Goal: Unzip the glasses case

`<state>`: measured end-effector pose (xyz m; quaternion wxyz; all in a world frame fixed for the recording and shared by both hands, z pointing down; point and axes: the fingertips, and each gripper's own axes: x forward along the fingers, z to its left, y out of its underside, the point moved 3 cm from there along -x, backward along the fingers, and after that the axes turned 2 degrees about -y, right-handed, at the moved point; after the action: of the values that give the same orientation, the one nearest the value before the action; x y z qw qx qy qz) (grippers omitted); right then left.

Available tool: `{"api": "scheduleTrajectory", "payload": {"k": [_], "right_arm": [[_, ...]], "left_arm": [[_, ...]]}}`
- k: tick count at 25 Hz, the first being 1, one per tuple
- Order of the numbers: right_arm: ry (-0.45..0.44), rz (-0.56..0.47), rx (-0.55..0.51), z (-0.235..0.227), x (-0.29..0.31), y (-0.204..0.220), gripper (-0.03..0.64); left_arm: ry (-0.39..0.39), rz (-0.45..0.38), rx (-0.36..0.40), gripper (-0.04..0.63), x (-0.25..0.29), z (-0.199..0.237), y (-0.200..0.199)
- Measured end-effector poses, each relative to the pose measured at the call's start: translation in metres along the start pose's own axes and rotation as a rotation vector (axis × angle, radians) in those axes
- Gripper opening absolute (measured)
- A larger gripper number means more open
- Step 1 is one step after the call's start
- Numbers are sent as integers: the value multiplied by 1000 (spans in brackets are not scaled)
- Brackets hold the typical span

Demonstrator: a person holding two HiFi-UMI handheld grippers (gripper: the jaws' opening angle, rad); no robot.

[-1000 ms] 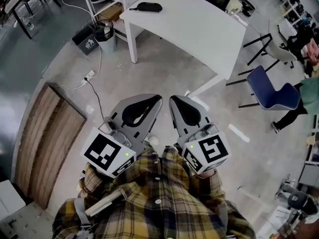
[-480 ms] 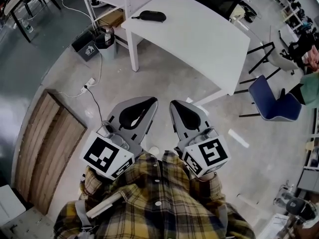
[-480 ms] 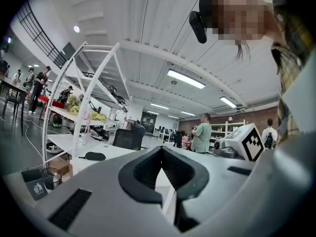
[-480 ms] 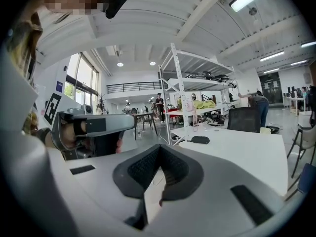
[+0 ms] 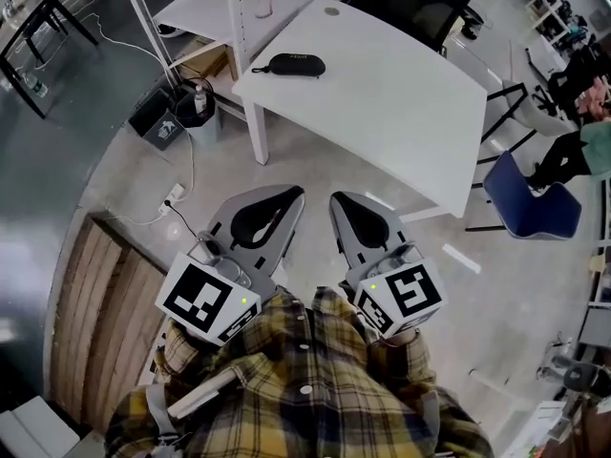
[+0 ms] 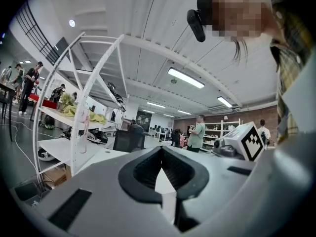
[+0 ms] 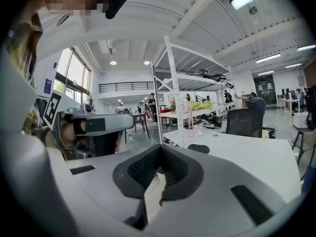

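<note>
The black glasses case [image 5: 296,64] lies zipped near the far left corner of the white table [image 5: 401,93], well ahead of both grippers. My left gripper [image 5: 296,192] and right gripper [image 5: 336,199] are held side by side close to my body over the floor, both shut and empty. In the right gripper view the case [image 7: 198,148] shows just beyond the closed jaws [image 7: 158,148], on the table [image 7: 256,164]. In the left gripper view the shut jaws [image 6: 160,148] hide the case; only the table's edge [image 6: 105,154] shows.
A white shelf rack [image 5: 229,8] stands left of the table, with a bin [image 5: 196,103] and a black box [image 5: 158,122] on the floor beside it. A cable and power strip [image 5: 172,197] cross the floor. A blue chair [image 5: 530,198] stands right, wooden boards [image 5: 105,322] left.
Both grippers have travelled with me toward the table; the table and case now sit closer and lower in the head view. Both pairs of jaws stayed shut.
</note>
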<state>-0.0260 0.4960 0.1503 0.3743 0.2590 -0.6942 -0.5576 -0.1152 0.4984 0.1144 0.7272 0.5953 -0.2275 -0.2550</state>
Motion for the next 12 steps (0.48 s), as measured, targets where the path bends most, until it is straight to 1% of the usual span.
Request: {"api": "scheduleTrajectory", "payload": {"k": [6,12], "right_arm": [[62,24,39,-18,45,-1,-2],[93,44,60,-42,76,0,-2]], "left_arm": [[33,32,-15,5,11,51,0],[58,59,-32,5,31,79,8]]}}
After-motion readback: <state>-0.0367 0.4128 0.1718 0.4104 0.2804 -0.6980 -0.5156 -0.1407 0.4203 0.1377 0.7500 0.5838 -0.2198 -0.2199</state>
